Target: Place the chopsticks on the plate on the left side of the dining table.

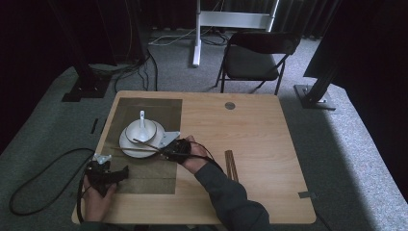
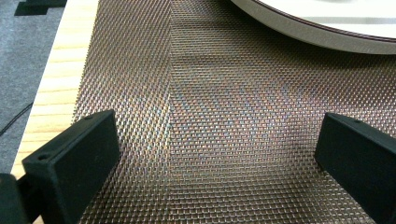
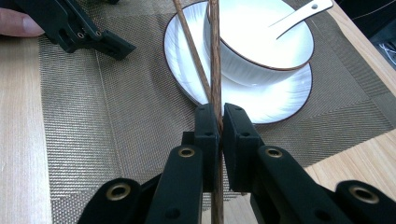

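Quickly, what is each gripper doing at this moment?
Left gripper: open, holding nothing, over the placemat.
Right gripper: closed on chopsticks.

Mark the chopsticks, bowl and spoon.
chopsticks (image 3: 215, 56): right gripper view, shaft above the jaws.
bowl (image 3: 261, 70): right gripper view, outer wall.
spoon (image 1: 142, 116): high view, handle.
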Demonstrator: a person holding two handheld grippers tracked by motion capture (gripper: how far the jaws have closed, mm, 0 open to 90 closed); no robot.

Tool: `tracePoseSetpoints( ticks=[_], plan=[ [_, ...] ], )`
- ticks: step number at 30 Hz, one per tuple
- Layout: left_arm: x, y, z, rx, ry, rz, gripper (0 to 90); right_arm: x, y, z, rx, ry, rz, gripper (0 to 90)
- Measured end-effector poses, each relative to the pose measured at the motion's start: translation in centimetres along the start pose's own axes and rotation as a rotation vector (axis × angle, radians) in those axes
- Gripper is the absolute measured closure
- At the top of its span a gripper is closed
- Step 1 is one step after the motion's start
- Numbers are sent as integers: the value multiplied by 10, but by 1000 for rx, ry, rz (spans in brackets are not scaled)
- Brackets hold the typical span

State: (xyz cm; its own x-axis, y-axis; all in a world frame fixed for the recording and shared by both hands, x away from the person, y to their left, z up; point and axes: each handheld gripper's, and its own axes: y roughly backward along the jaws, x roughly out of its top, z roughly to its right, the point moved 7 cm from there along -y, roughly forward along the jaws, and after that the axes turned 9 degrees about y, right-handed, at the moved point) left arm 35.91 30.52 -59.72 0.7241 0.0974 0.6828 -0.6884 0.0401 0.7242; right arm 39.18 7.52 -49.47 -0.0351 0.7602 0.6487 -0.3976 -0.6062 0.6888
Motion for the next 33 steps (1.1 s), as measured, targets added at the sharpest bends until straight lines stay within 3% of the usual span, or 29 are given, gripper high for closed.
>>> tracePoseSetpoints(
  ticks=[33],
  plan=[
    [0,0,0,0,0,-1,2,26,-21,5,40,44,14,849]
  ],
)
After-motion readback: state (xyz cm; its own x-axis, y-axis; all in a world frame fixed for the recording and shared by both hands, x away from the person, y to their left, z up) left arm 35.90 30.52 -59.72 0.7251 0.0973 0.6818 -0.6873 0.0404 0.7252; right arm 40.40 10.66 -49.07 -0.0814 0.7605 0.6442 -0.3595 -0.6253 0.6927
